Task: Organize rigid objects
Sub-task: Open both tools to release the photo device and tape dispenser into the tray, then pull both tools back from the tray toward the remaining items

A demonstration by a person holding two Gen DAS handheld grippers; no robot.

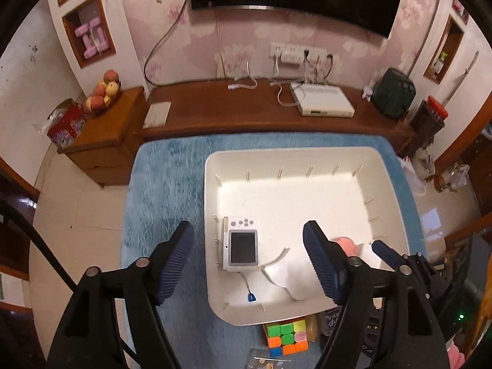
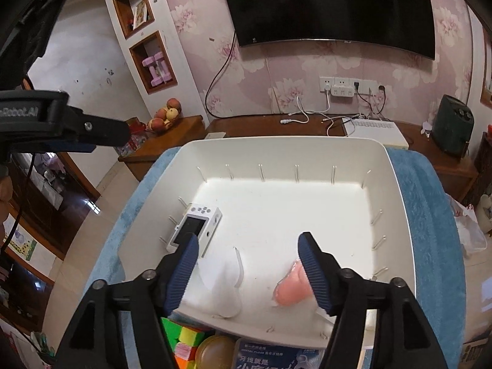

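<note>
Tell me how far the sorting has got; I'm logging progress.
Done: a camera, a white piece and a pink piece lie in the bin. In hand: nothing; the left gripper and right gripper are both open above it. Left: the cube, a round amber item and a packet outside the near rim.

White lettering ending "Robot.AI" runs along the black body of the left gripper (image 2: 61,123). Just in front of the white bin (image 2: 396,190), a blue package (image 2: 276,358) bears Chinese print, reading "牙线就是"; the smaller lines are illegible.
</note>
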